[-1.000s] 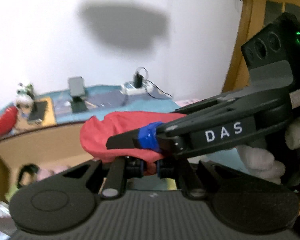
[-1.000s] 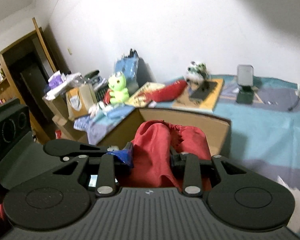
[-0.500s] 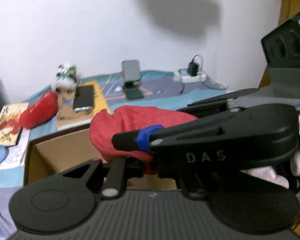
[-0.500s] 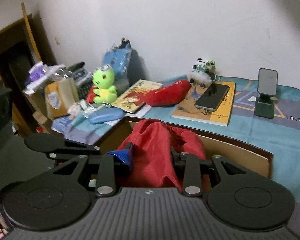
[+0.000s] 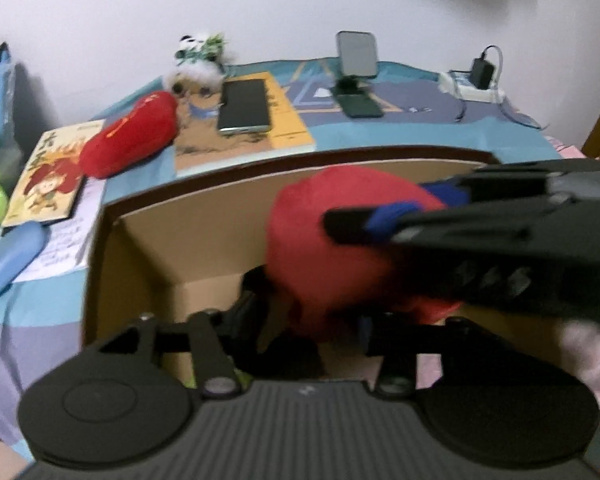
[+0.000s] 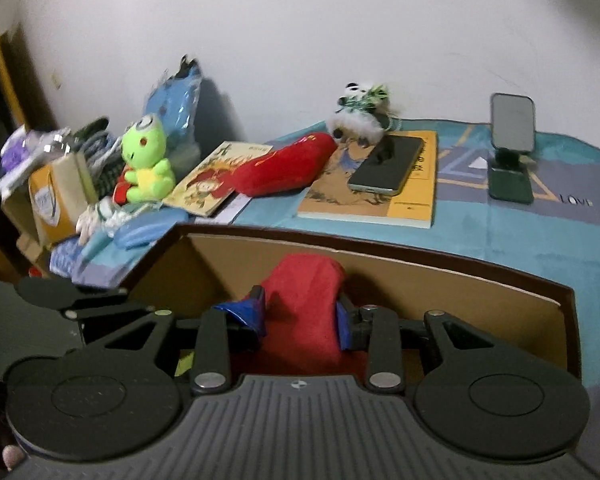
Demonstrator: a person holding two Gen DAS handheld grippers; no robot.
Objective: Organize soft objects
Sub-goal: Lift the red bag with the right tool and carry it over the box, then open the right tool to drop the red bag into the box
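Observation:
A red soft cloth bundle [image 5: 324,248] hangs inside the open cardboard box [image 5: 204,208]. My right gripper [image 6: 300,312] is shut on the red cloth [image 6: 304,300], its blue-taped fingers [image 6: 248,308] pressing it from both sides. In the left wrist view the right gripper's fingers [image 5: 364,220] cross over the cloth from the right. My left gripper [image 5: 300,320] sits low at the cloth; its fingers look spread, with the cloth between them. A red plush pillow [image 6: 284,168], green frog plush [image 6: 146,160] and panda plush [image 6: 360,116] lie on the bed.
The box wall [image 6: 440,280] rises in front of both grippers. Behind it lie a yellow book with a phone [image 6: 388,164] on it, a picture book [image 6: 216,176], a phone stand [image 6: 510,148], a charger strip [image 5: 474,84], and clutter at the left [image 6: 56,184].
Both grippers have tilted down and lowered the red cloth from above the box rim into the box. The left gripper's fingers have spread apart from the cloth.

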